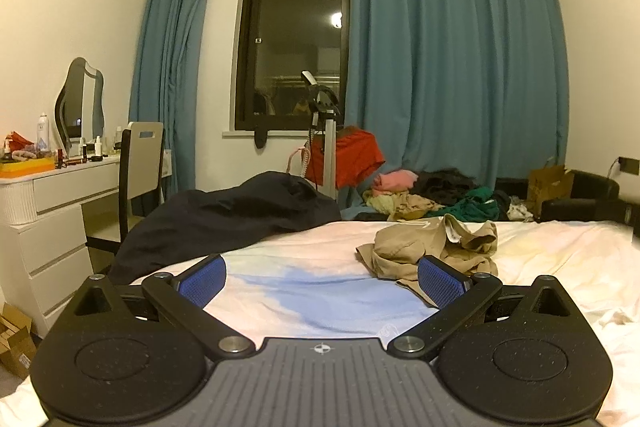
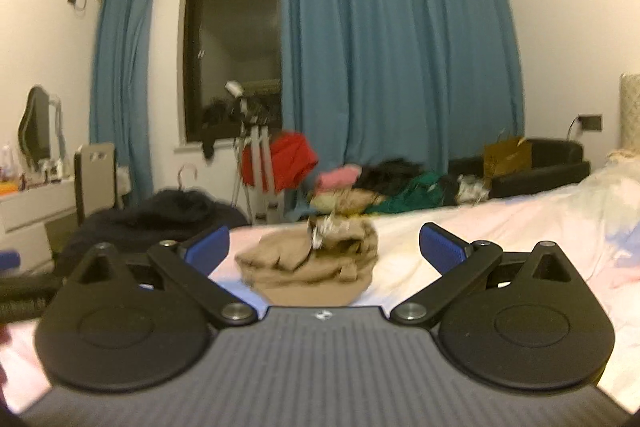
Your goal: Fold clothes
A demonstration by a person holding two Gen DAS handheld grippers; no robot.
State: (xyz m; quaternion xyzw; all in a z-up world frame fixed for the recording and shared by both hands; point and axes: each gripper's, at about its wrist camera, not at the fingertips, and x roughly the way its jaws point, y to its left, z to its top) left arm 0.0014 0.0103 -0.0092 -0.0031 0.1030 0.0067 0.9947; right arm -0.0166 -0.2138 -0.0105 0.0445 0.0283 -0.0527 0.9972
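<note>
- The left gripper (image 1: 322, 277) is held above the bed (image 1: 320, 291), its blue fingers (image 1: 202, 285) spread wide apart, nothing gripped.
- The right gripper (image 2: 324, 251) is likewise spread wide and empty.
- The crumpled khaki garment (image 1: 436, 247) is seen lying on the sheet, centred ahead of the right gripper.

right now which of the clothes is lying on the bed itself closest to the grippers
The crumpled tan garment. It lies alone on the bed sheet, just ahead of both open grippers, while the dark garment sits at the far edge and the mixed pile of clothes lies beyond the bed.
</note>
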